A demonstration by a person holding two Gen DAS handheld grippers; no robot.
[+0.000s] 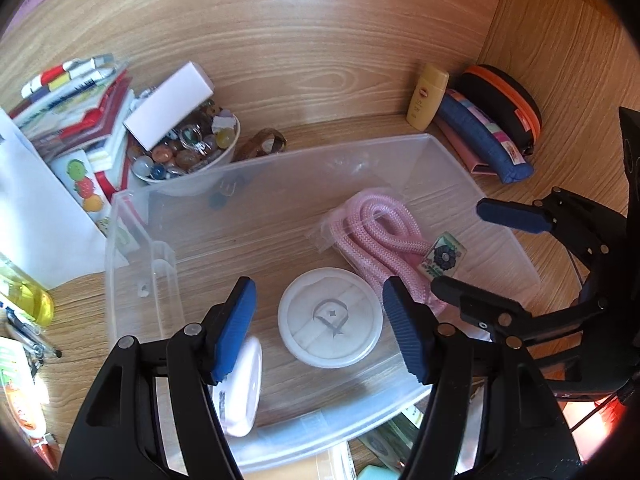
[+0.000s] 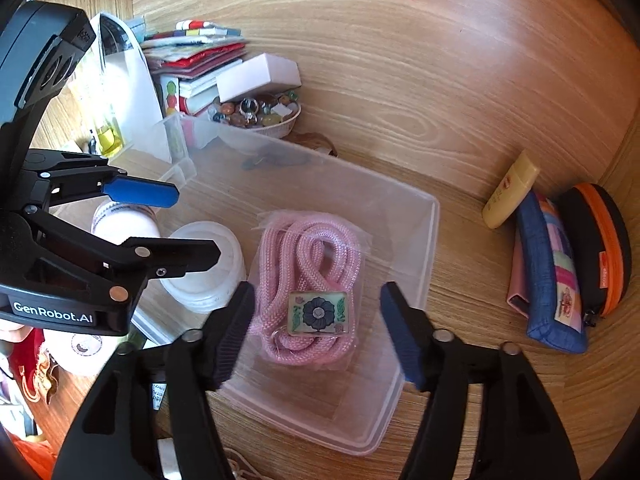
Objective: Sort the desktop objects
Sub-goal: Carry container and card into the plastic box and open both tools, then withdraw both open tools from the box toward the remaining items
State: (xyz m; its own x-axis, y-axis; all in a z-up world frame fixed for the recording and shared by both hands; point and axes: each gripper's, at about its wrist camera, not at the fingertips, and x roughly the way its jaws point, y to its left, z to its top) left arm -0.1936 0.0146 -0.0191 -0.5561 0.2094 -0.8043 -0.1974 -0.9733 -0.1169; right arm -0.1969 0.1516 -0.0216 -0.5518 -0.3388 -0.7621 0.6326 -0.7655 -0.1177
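1. Both my tongs hang over the clear plastic bin point(image 2: 416, 240) on the wooden bench point(image 2: 460, 128), so I judge I'm in the filling stage of the sort: some things are already in, plenty are still out.
2. My left tongs point(image 1: 320, 320) stand apart and hold nothing. Between their blue pads, lower down, sits the round white case point(image 1: 330, 316) on the floor of the bin, not touched.
3. A second white case point(image 1: 244, 388) leans by the left finger at the bin's near wall; whether it touches the pad I cannot tell.
4. My right tongs point(image 2: 316, 332) are also spread wide and empty, hovering above the pink rope point(image 2: 308, 276) in its clear bag, with the small flower tile point(image 2: 318, 314) lying on top of it.
5. Rope, tile and round case all look settled inside the bin, so I think this drop is finished.
6. Still out on the bench: the yellow bottle point(image 2: 510, 194), the blue pouch point(image 2: 550, 276) and the orange-zipped case point(image 2: 602, 248) against the right wall, and the bowl of beads point(image 2: 260, 116) with the white box point(image 2: 258, 74) behind the bin.
7. The next move calls for lifting clear of the bin walls first, then swinging the right tongs toward the bottle; it leans on the pouch and may slide when pinched.
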